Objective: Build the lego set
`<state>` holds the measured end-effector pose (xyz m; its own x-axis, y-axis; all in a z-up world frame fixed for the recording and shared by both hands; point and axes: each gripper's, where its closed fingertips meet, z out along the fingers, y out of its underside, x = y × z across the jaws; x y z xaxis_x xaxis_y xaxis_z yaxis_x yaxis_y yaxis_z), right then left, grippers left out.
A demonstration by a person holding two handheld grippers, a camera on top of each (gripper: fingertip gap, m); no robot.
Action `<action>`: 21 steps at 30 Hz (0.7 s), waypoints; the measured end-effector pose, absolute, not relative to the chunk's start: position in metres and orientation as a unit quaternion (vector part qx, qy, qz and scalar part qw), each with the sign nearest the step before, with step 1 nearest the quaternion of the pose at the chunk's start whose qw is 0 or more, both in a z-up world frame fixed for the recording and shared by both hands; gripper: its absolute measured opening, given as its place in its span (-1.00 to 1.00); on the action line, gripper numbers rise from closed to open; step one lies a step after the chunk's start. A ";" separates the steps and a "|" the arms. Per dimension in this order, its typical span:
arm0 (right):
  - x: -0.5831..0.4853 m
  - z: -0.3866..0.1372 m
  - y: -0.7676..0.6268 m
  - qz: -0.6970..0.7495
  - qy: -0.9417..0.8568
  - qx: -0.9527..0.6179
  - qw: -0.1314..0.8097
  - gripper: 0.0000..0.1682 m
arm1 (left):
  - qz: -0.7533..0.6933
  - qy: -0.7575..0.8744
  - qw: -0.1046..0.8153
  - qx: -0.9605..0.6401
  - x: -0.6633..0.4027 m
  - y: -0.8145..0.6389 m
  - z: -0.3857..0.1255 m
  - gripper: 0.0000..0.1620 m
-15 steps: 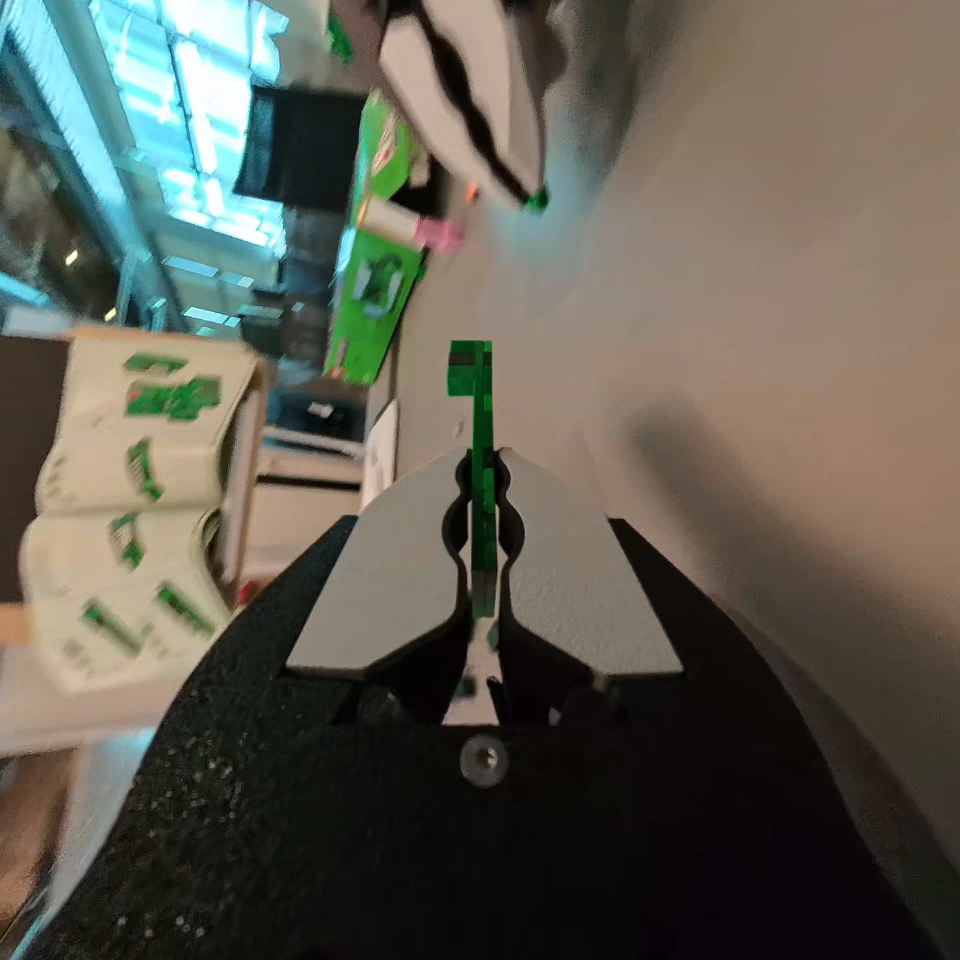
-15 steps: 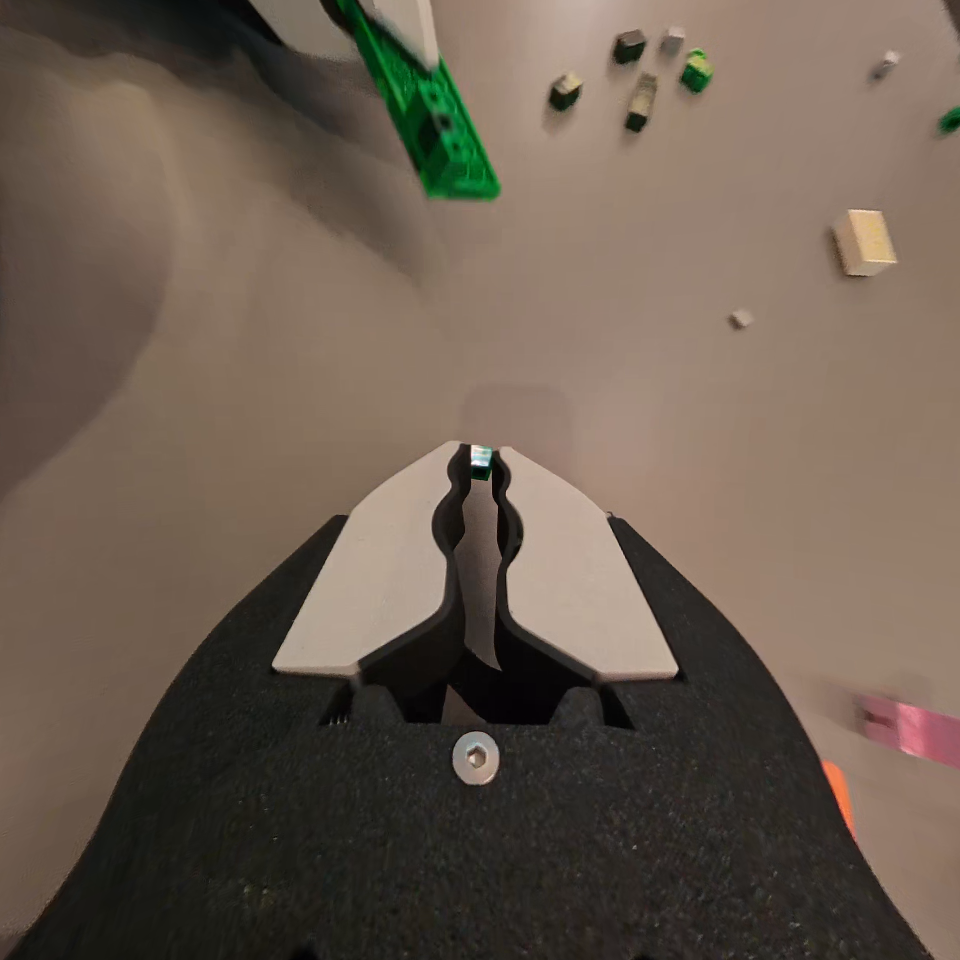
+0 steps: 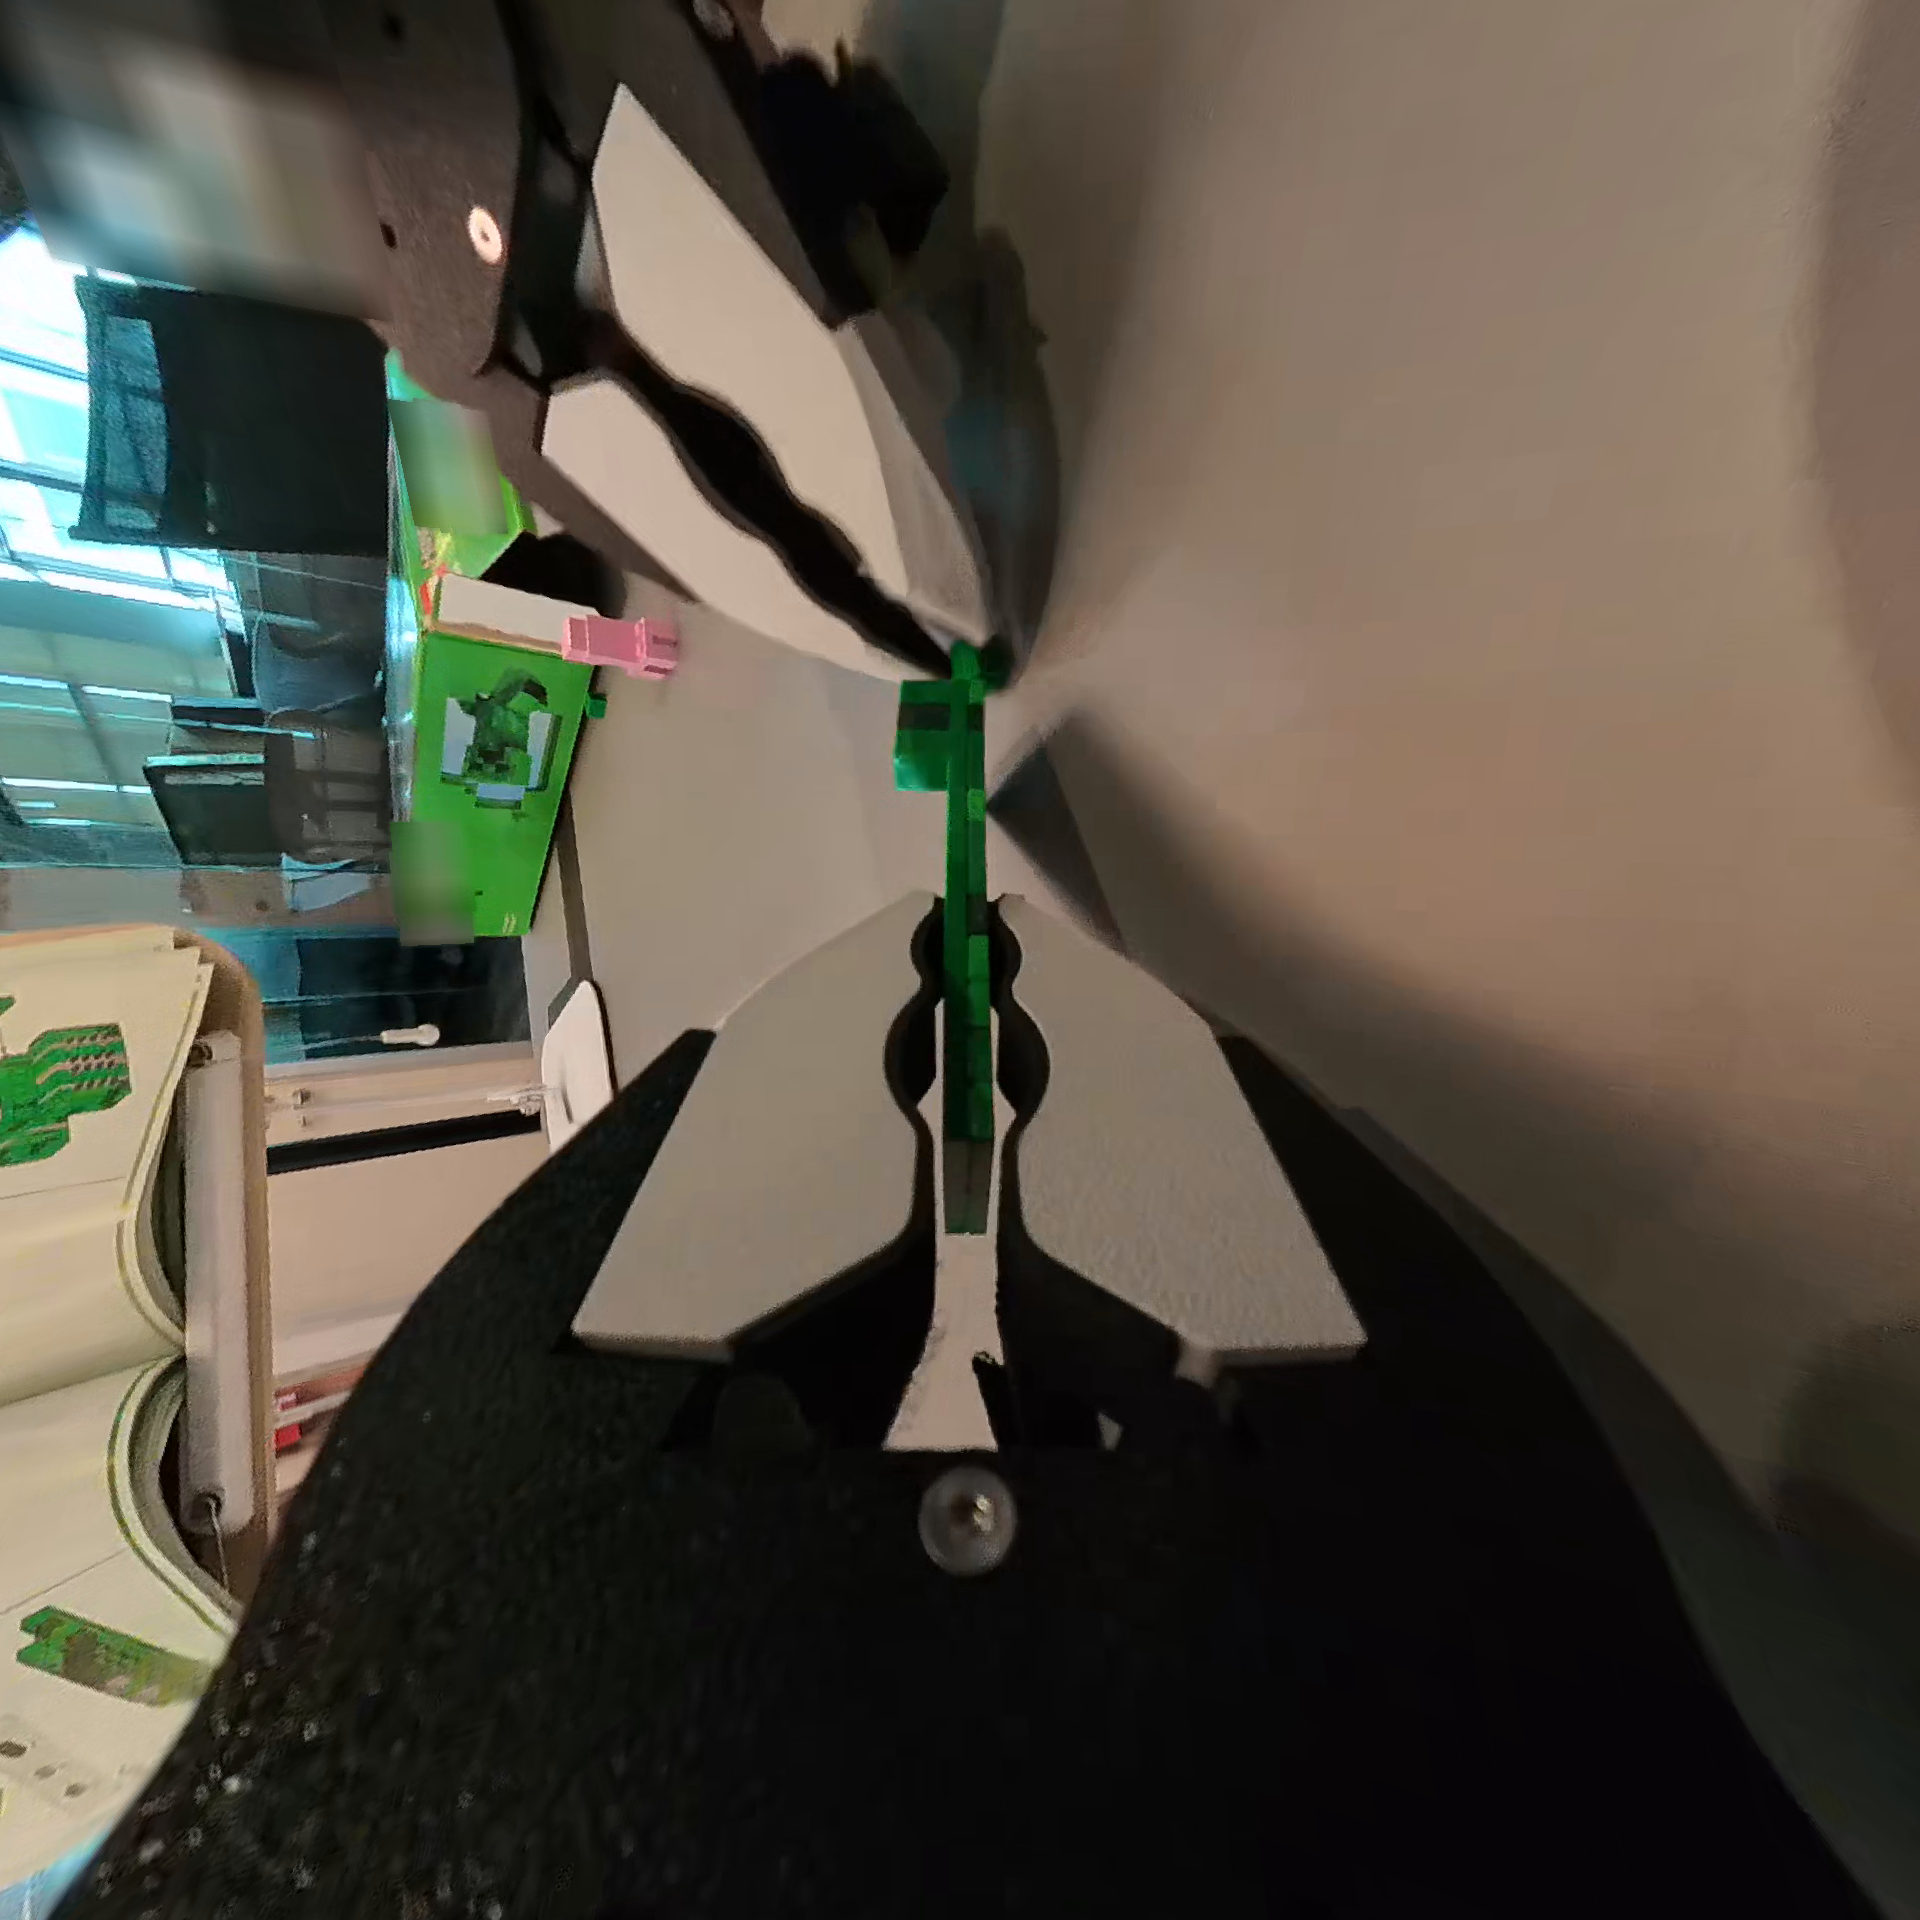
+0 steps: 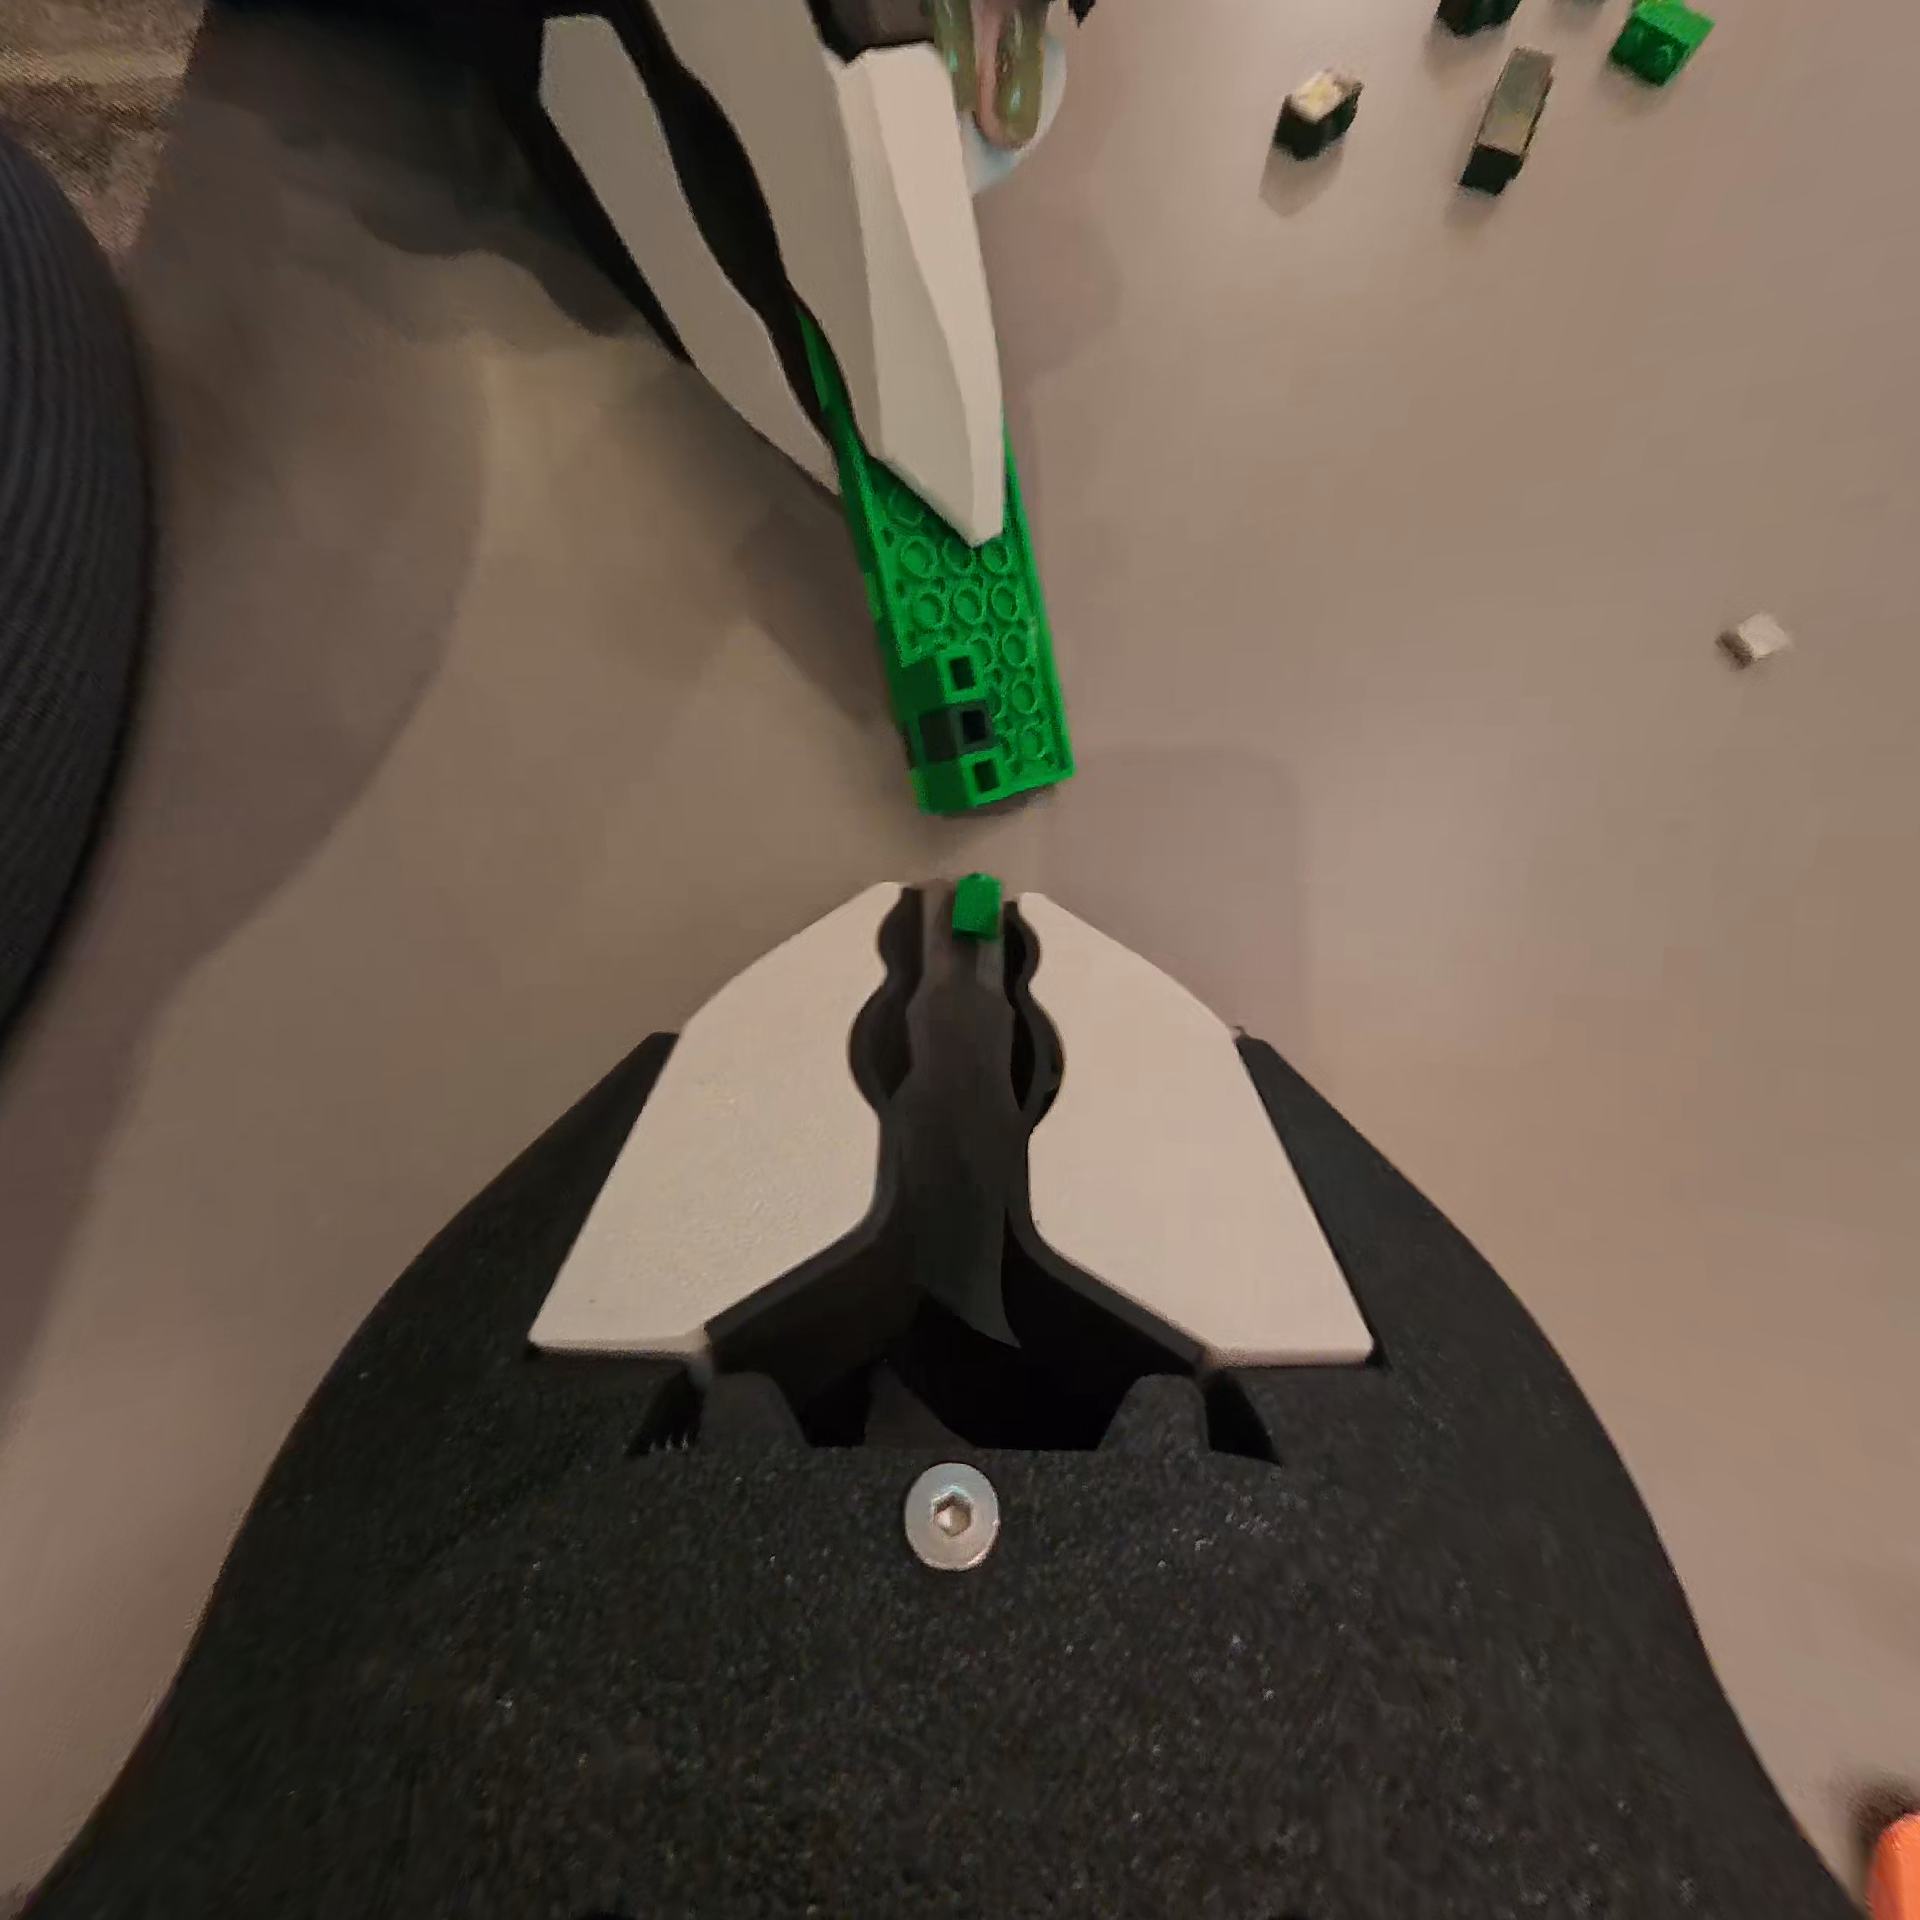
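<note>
My left gripper is shut on a long green lego plate, seen edge-on, with a few small bricks fixed at its far end. In the right wrist view the same plate shows its underside, held by the left gripper and pointing at me. My right gripper is shut on a small green brick at its tips, just short of the plate's end. In the left wrist view the right gripper comes in from the top, its tip with the small brick right at the plate's end.
Loose small bricks lie on the grey table at the upper right: dark ones, a green one, a tiny light one. A green lego box, a pink piece and an open instruction booklet sit at the left.
The two grippers have come together: the plate's end and the small green brick are now almost touching, where they were well apart before.
</note>
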<state>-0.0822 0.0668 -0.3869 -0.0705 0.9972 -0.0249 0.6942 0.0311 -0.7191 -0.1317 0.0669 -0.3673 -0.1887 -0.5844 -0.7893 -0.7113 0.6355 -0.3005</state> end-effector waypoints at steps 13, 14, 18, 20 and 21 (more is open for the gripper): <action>-0.083 -0.391 0.065 0.276 -0.611 -0.696 0.258 -0.81 | 0.070 0.756 0.484 -0.436 -0.140 0.072 -0.360 -0.93; -0.084 -0.391 0.065 0.271 -0.609 -0.697 0.263 -0.85 | 0.071 0.754 0.486 -0.435 -0.141 0.071 -0.359 -0.93; -0.085 -0.392 0.066 0.264 -0.608 -0.700 0.265 -0.91 | 0.071 0.750 0.501 -0.426 -0.144 0.068 -0.356 -0.93; -0.082 -0.391 0.065 0.261 -0.615 -0.700 0.252 -0.91 | 0.072 0.753 0.505 -0.416 -0.145 0.066 -0.356 -0.93; -0.080 -0.391 0.064 0.260 -0.620 -0.700 0.240 -0.91 | 0.073 0.755 0.506 -0.410 -0.145 0.065 -0.357 -0.93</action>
